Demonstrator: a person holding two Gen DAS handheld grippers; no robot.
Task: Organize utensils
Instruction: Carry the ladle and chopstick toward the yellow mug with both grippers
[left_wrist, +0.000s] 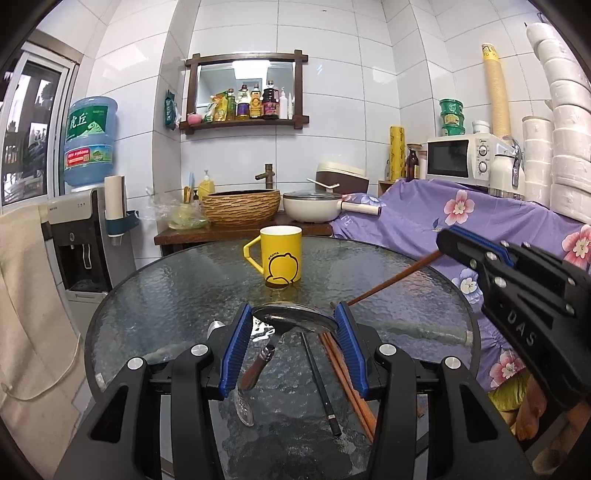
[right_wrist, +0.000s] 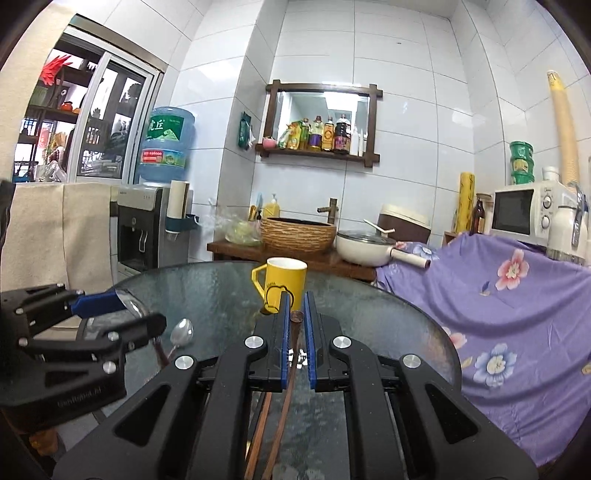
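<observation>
A yellow mug (left_wrist: 280, 256) (right_wrist: 282, 284) stands upright at the far side of the round glass table (left_wrist: 166, 295). My left gripper (left_wrist: 295, 314) (right_wrist: 142, 312) is shut on the bowl of a large metal spoon (left_wrist: 295, 317), and its brown handle hangs down toward the glass. Under it lie a small spoon (left_wrist: 243, 406) (right_wrist: 183, 332), a black chopstick (left_wrist: 321, 387) and brown chopsticks (left_wrist: 347, 384). My right gripper (right_wrist: 296, 314) (left_wrist: 443, 242) is shut on a brown chopstick (left_wrist: 391, 280) (right_wrist: 296, 316), held above the table and pointing toward the mug.
A purple flowered cloth (left_wrist: 424, 221) covers the furniture right of the table, under a microwave (left_wrist: 458, 157). Behind the table stand a wicker basin (left_wrist: 242, 206), a white pan (left_wrist: 314, 208) and a water dispenser (left_wrist: 79, 236). A beige cloth (left_wrist: 33, 295) hangs at the left.
</observation>
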